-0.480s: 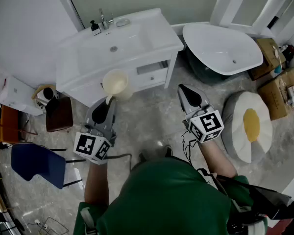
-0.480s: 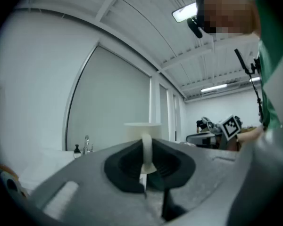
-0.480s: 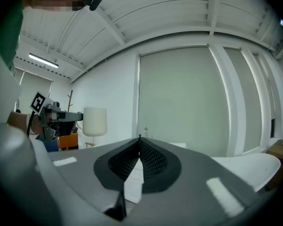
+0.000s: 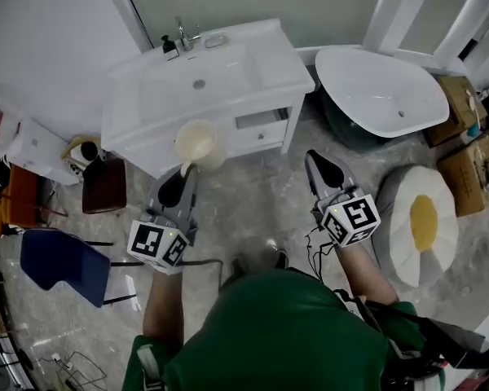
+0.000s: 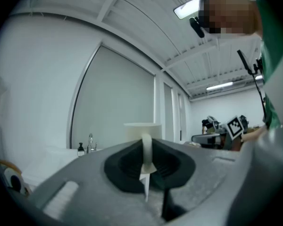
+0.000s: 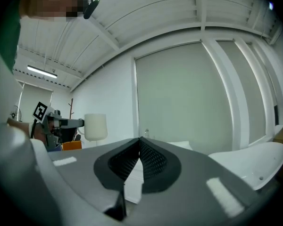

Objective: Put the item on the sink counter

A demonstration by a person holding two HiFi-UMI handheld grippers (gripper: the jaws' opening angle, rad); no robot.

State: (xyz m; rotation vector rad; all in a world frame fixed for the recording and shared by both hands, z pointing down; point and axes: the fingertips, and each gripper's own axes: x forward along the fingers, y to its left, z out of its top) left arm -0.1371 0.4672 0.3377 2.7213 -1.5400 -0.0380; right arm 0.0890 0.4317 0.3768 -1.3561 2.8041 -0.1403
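Note:
A cream cup hangs by its handle from my left gripper, just in front of the white sink counter and over the floor. In the left gripper view the jaws of the left gripper pinch the cup's thin handle, and the cup body stands upright beyond them. My right gripper is held to the right of the vanity, shut with nothing in it; in its own view the right gripper shows its pads meeting. The cup also shows far left there.
A faucet and a soap bottle stand at the back of the basin. A drawer is slightly open. A white bathtub is at the right, an egg-shaped cushion and cardboard boxes beyond. A brown stool and blue chair are left.
The head view has shifted a little, so the vanity and tub sit slightly lower and further right. Both grippers keep their places and the cup stays in the left one.

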